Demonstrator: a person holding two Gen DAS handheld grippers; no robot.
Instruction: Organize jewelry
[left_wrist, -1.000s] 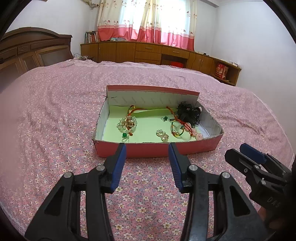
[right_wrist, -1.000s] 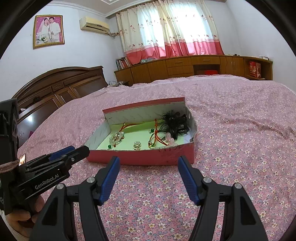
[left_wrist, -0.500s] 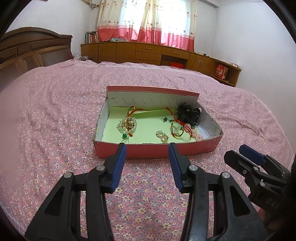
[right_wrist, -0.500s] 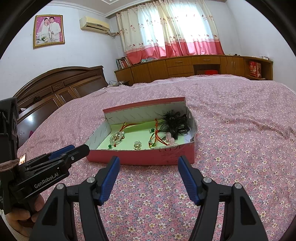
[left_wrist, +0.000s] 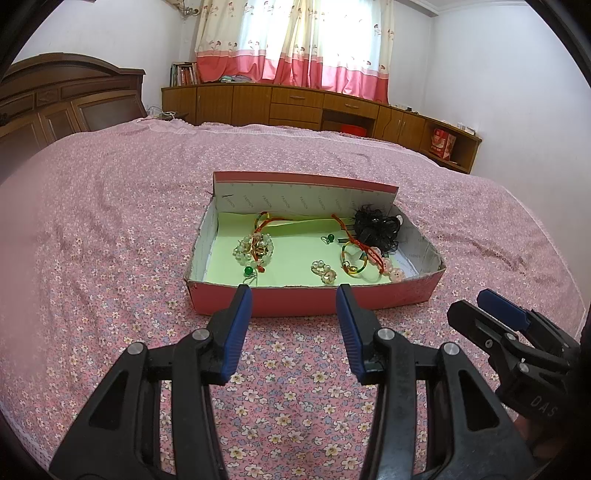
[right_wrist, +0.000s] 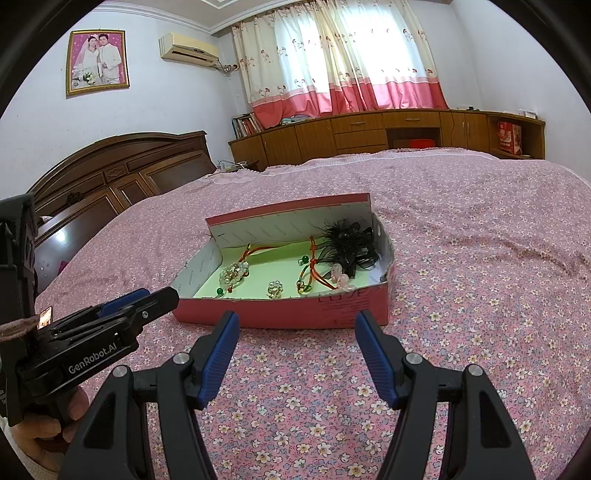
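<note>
A shallow pink box with a green lining sits on the flowered bedspread. Inside lie a pearl bracelet on red cord, a small crystal earring cluster, a green and orange bangle with red cord, pink beads and a black feathery hairpiece. My left gripper is open and empty just before the box's near wall. My right gripper is open and empty, in front of the box's right part.
The pink flowered bedspread stretches wide on all sides of the box. A dark wooden headboard stands at the left. Low wooden cabinets run under the curtained window at the back.
</note>
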